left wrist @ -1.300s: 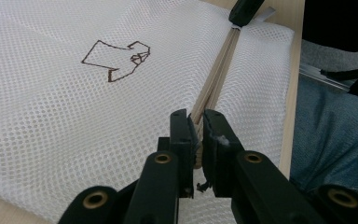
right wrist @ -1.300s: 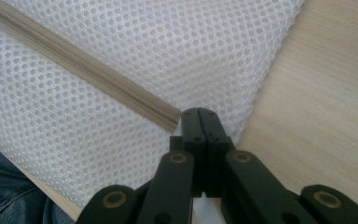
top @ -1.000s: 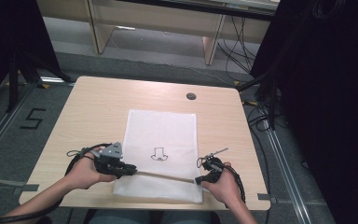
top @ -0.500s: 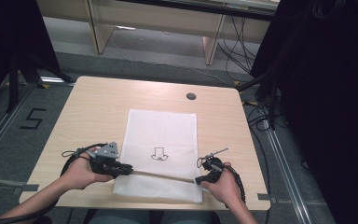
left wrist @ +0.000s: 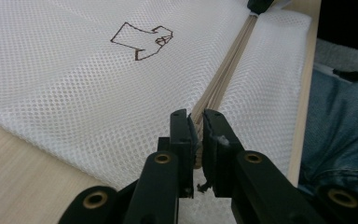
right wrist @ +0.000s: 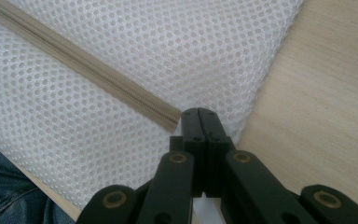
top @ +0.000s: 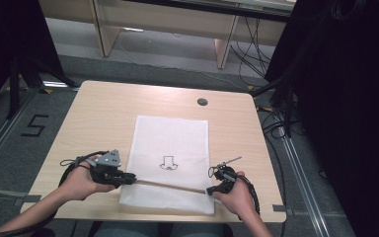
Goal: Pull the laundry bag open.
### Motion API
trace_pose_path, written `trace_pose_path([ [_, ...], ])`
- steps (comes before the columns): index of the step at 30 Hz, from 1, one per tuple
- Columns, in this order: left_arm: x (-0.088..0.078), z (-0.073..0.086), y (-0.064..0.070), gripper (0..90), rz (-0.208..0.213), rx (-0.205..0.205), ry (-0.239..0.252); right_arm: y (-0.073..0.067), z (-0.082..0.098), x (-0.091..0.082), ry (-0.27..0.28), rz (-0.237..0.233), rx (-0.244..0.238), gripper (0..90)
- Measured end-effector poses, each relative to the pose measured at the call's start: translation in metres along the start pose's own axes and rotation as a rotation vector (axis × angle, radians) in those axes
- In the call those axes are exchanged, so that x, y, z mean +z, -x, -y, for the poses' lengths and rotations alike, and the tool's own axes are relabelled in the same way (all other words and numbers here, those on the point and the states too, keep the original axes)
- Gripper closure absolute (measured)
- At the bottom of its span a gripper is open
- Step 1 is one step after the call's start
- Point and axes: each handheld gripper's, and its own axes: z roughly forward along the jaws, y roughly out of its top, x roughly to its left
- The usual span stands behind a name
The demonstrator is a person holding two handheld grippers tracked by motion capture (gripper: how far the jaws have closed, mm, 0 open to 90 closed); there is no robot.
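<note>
A white mesh laundry bag (top: 170,143) with a small shirt drawing (top: 168,163) lies flat on the table. A beige zipper (top: 170,185) runs across its near end. My left gripper (top: 132,178) is at the zipper's left end, its jaws (left wrist: 196,122) shut on the zipper's pull end. My right gripper (top: 210,190) is at the zipper's right end, its jaws (right wrist: 199,114) fully shut on the bag's edge just past the zipper (right wrist: 98,74). The zipper is stretched straight between the two.
The light wooden table (top: 103,113) has a round cable hole (top: 202,101) at the back. The bag's near edge lies close to the table's front edge, with the person's jeans (left wrist: 345,112) just beyond it. Cables trail from both grippers.
My left gripper has slid slightly to the left along the zipper line. The right gripper has stayed in place.
</note>
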Motion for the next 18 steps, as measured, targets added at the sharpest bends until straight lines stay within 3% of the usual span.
trace_pose_path([
  [6,-0.0090,0.0055,-0.0029,82.6,-0.022,-0.035,0.005,-0.0003,-0.0003,0.0000,-0.003,0.001,0.002,90.0],
  [10,-0.0105,0.0079,-0.0049,82.6,-0.018,-0.020,0.002,-0.0001,-0.0004,0.0001,-0.003,0.001,0.004,90.0],
  [14,-0.0098,0.0092,-0.0038,82.5,-0.015,-0.052,0.013,0.0000,-0.0003,0.0001,-0.002,0.000,0.003,90.0],
  [18,-0.0104,0.0093,-0.0042,82.5,-0.016,-0.046,0.007,0.0002,-0.0003,0.0000,-0.003,0.000,0.004,90.0],
])
